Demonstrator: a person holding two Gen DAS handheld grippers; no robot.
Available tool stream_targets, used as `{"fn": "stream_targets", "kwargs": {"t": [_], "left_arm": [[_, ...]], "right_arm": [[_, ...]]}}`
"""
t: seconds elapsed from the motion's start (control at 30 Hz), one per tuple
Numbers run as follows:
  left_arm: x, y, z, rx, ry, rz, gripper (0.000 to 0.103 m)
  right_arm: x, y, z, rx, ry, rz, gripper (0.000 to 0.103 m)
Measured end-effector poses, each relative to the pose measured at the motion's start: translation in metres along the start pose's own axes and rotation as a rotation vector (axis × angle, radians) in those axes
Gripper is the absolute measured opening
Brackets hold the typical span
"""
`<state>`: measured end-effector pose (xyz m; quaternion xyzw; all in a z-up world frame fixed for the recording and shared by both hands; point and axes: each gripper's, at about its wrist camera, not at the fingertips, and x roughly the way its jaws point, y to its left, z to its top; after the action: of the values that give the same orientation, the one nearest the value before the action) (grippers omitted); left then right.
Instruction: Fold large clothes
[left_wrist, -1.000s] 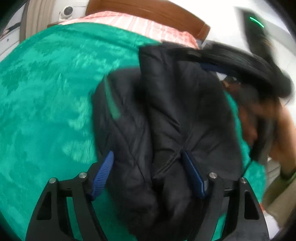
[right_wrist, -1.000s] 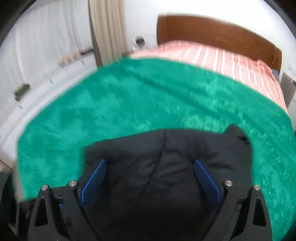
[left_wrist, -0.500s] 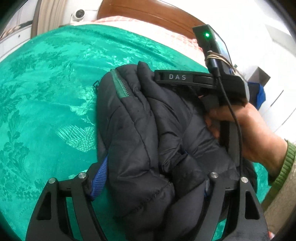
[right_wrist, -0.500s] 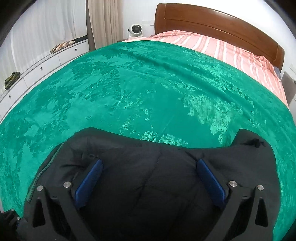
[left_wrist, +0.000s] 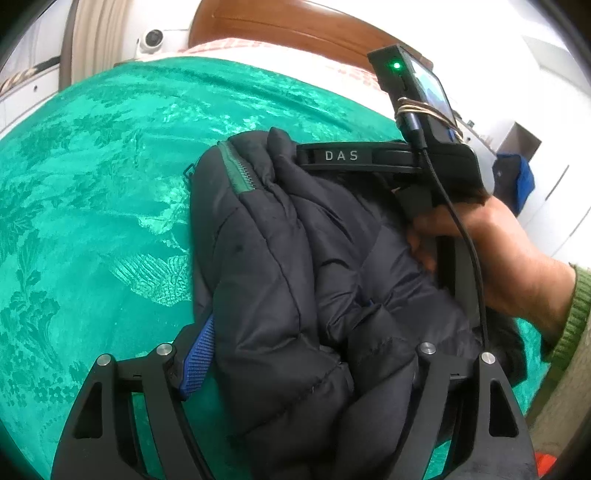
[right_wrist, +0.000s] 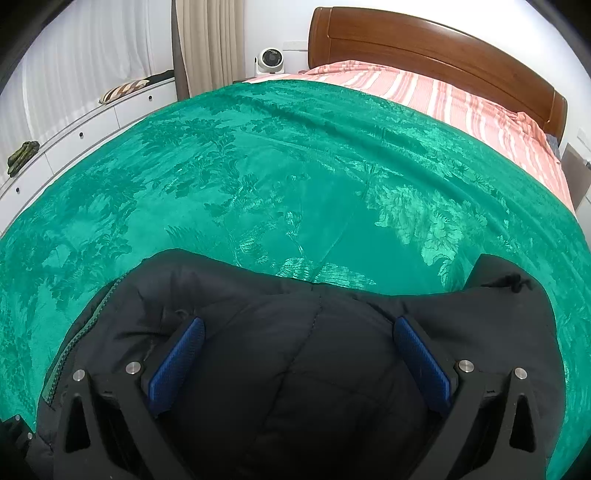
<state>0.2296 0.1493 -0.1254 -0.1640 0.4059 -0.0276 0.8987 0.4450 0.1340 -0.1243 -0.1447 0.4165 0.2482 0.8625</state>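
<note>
Since the blurred frame a second back, both views are settling into sharp focus and the dark puffer jacket (left_wrist: 295, 280) is lying more tightly bunched on the green bedspread (left_wrist: 96, 206), with the right gripper (left_wrist: 354, 157) now lying across its far end instead of sweeping past as a smear. Half a second back the scene is looking almost the same, so little is shifting now. From the left wrist view, the left gripper (left_wrist: 310, 354) is standing wide, its jaws straddling the near end of the bundle; the left blue pad (left_wrist: 197, 363) is pressing against the jacket's side, while the right pad is being swallowed by folds and is hard to make out. A bare right hand (left_wrist: 491, 251) is gripping the right tool's handle, with a cable running down over it. From the right wrist view, the right gripper (right_wrist: 299, 354) is also spread wide, both blue pads (right_wrist: 177, 363) resting on the quilted fabric without pinching it. The jacket (right_wrist: 306, 362) is sitting at the near edge of the bedspread (right_wrist: 295, 177), its lower part being cut off by the frame, and a green zipper (left_wrist: 236, 173) is showing along its left fold. Beyond the bedspread's far edge, a striped pink sheet (right_wrist: 461, 96) and a wooden headboard (right_wrist: 424, 40) are lying in view.
</note>
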Motion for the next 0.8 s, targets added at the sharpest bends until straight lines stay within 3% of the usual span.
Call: {"fn": "stream_targets", "kwargs": {"t": [0.4,0.57,0.7,0.8], "left_arm": [[-0.001,-0.004,-0.003,0.016,-0.006,0.006,0.079],[0.001,-0.003,-0.002,0.008,0.008,0.012,0.083],[-0.009,0.009,0.009,-0.035,0.073,-0.072,0.084],[-0.038,0.031,0.021,-0.117,0.090,-0.167,0.085]], "right_arm": [[0.003,0.000,0.000,0.004,0.001,0.002,0.101],[-0.003,0.007,0.002,-0.020,0.001,-0.045,0.101],[-0.030,0.015,0.011,-0.055,0.030,-0.068,0.100],[-0.103,-0.008,0.014,0.046,-0.079,0.056,0.099]]}}
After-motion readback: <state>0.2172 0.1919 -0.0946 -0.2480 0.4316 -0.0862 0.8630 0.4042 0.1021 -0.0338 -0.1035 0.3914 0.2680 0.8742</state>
